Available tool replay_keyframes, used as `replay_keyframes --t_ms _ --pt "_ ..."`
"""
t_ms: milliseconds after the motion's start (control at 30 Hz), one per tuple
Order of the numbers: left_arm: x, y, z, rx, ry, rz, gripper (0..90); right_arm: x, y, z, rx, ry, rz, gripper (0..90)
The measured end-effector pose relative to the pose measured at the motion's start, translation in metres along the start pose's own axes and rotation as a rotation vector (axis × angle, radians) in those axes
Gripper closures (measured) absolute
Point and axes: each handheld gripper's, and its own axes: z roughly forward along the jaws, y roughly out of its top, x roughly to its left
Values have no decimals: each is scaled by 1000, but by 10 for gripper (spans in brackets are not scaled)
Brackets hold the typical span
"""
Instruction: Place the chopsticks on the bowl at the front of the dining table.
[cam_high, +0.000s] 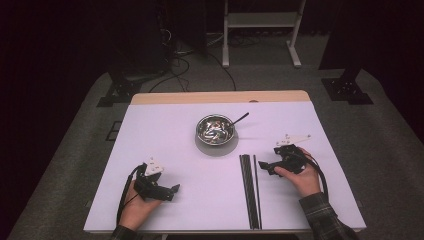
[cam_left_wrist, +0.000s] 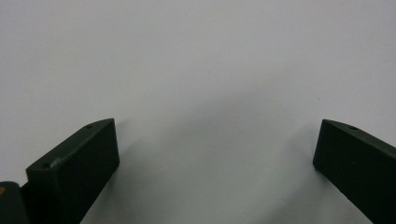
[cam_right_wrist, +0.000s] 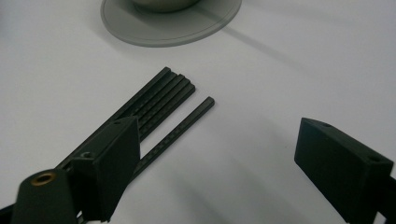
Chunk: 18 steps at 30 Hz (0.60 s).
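Note:
A steel bowl (cam_high: 215, 129) with a dark utensil handle (cam_high: 240, 118) sticking out sits on a grey round plate (cam_high: 216, 147) at the table's middle. Several long black chopsticks (cam_high: 249, 187) lie side by side in front of it, one (cam_right_wrist: 180, 129) slightly apart from the bundle (cam_right_wrist: 159, 100). My right gripper (cam_high: 262, 165) rests on the table just right of the sticks, open, jaws wide apart with nothing between them. My left gripper (cam_high: 174, 190) lies at the front left, open over bare white table (cam_left_wrist: 215, 84).
The white table (cam_high: 165, 135) has a wooden strip along its far edge (cam_high: 220, 97). Beyond it, on the dark carpet, are cables (cam_high: 175, 65), a white frame stand (cam_high: 260, 30) and black stand bases (cam_high: 347, 89).

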Motion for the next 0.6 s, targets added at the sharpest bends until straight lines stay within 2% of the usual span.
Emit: replay_keyframes --t_ms 600 --pt "0 0 0 0 0 0 0 15 -20 -16 -5 12 -11 128"
